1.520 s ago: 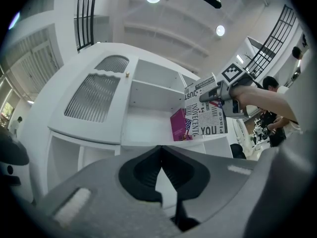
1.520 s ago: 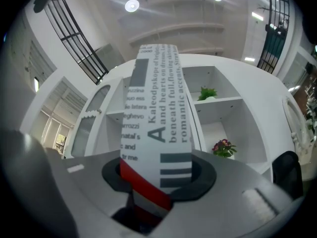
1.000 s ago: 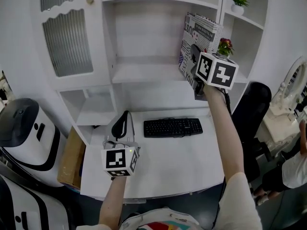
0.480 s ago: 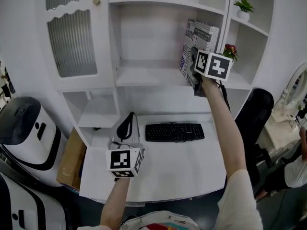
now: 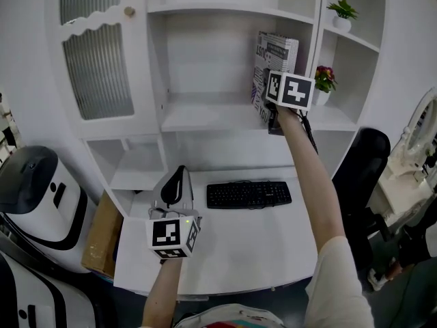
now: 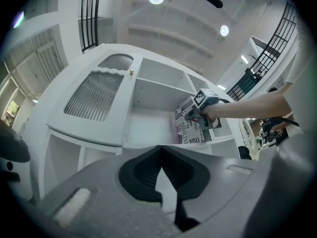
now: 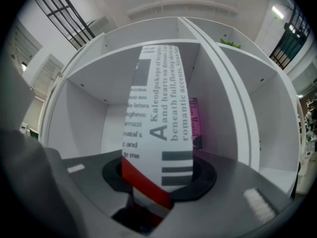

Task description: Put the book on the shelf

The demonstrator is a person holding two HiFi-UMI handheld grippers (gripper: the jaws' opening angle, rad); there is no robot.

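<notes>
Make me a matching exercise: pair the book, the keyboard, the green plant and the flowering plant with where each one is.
Things:
1. book
2. keyboard
3. green plant
4. flowering plant

Places:
A. flat on the desk
B. on the top right shelf
C. upright, clamped in the right hand-held gripper
D. on the lower right shelf

Pairs: 1-C, 2-A, 3-B, 4-D
</notes>
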